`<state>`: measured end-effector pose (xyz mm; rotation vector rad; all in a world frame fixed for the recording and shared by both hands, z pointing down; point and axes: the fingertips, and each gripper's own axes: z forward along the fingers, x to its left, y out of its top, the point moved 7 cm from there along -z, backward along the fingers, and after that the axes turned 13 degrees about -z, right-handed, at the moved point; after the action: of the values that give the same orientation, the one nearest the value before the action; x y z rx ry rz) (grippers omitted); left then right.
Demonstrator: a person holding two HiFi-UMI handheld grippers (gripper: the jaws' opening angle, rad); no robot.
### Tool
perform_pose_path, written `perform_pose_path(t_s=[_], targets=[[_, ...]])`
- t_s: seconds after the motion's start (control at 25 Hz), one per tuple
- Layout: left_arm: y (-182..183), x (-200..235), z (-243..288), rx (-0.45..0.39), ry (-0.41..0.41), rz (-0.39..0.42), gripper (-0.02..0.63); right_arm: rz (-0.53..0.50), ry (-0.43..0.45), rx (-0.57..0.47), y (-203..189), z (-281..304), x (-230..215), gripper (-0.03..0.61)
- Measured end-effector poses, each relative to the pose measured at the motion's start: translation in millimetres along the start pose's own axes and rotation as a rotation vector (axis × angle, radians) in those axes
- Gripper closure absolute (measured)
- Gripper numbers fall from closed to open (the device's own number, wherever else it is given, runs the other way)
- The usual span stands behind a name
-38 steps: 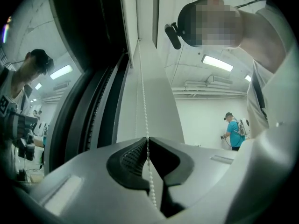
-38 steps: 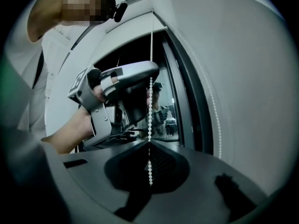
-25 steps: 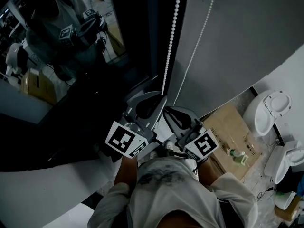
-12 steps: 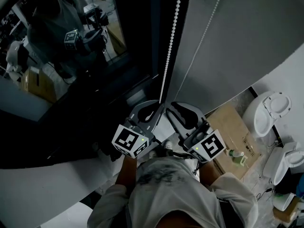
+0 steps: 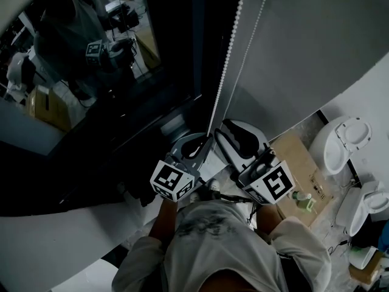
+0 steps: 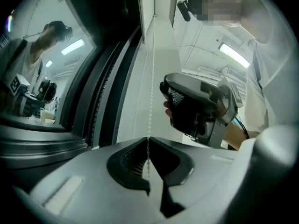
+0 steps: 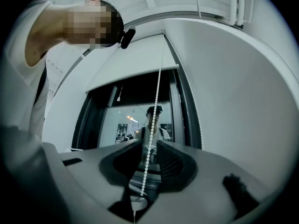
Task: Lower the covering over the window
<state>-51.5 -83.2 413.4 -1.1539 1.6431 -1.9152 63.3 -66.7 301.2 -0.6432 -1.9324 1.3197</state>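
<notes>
A white bead chain point(image 5: 230, 53) hangs in front of the dark window point(image 5: 91, 53), beside the grey roller blind point(image 5: 316, 47). My left gripper point(image 5: 206, 140) is shut on the bead chain point(image 6: 151, 92), its tips meeting around the beads point(image 6: 148, 139). My right gripper point(image 5: 226, 132) stands just beside it, slightly higher. Its jaws have just been opening, and the chain point(image 7: 156, 101) runs free through the gap point(image 7: 148, 146) without touching the pads. The blind's bottom edge point(image 7: 135, 73) sits high over the window point(image 7: 135, 120). The right gripper point(image 6: 196, 106) also shows in the left gripper view.
A white ledge point(image 5: 61, 248) runs below the window. On the floor at the right lie a cardboard box point(image 5: 298, 163), a green bottle point(image 5: 304, 198) and white toilet bowls point(image 5: 343, 142). The glass reflects a person with the grippers.
My left gripper has come down with the chain in its grip. My right gripper has let go of the chain, opened its jaws and risen along it.
</notes>
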Motion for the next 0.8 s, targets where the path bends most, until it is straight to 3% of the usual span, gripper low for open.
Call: perform_pose_path(t_s=[0.12, 0.28, 0.48, 0.56, 0.8], targets=[[-8, 0, 0, 0.025, 0.008, 0.004, 0.597, -0.028, -0.006, 0.011, 5, 4, -5, 0.479], [-12, -5, 0, 0.021, -0.003, -0.009, 0.597, -0.018, -0.005, -0.053, 18, 19, -13, 0.479], [-12, -7, -1, 0.018, -0.005, -0.006, 0.595, -0.022, 0.001, -0.022, 12, 24, -16, 0.481], [-12, -7, -1, 0.014, -0.003, -0.007, 0.595, -0.011, 0.008, -0.036, 13, 26, -15, 0.548], [-10, -8, -2, 0.012, 0.007, 0.017, 0.589, 0.003, 0.010, -0.025, 11, 24, -16, 0.557]])
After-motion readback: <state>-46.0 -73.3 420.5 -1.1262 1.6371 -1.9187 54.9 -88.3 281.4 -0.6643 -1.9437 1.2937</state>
